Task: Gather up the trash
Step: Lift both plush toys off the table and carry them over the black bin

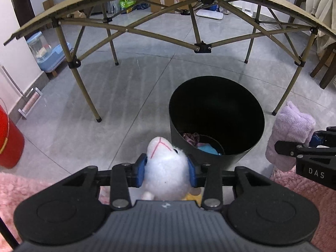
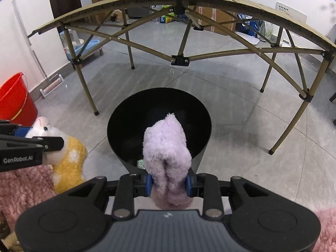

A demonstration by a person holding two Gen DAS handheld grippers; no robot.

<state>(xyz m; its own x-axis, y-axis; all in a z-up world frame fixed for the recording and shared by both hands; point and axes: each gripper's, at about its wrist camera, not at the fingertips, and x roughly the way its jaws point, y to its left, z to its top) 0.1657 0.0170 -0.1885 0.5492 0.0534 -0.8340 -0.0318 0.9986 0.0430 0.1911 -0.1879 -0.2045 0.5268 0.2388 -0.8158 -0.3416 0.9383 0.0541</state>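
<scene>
My left gripper [image 1: 167, 171] is shut on a white and yellow plush animal [image 1: 166, 168], its blue pads pressing both sides of the white head. That plush animal [image 2: 63, 153] also shows at the left of the right wrist view, held by the left gripper [image 2: 40, 138]. My right gripper [image 2: 169, 181] is shut on a folded lilac fluffy cloth [image 2: 167, 153], which hangs just over the near rim of a round black bin [image 2: 201, 147]. The lilac cloth [image 1: 289, 134] and the right gripper [image 1: 302, 145] sit right of the bin [image 1: 241, 157]. Some crumpled items lie in the bin's bottom.
A folding camp table [image 1: 130, 29] stands over the grey tiled floor behind the bin. A red bucket [image 2: 14, 98] is at the left by the wall. Pink shaggy rug [image 1: 12, 191] lies under both grippers. Boxes and bags crowd the far side beyond the table.
</scene>
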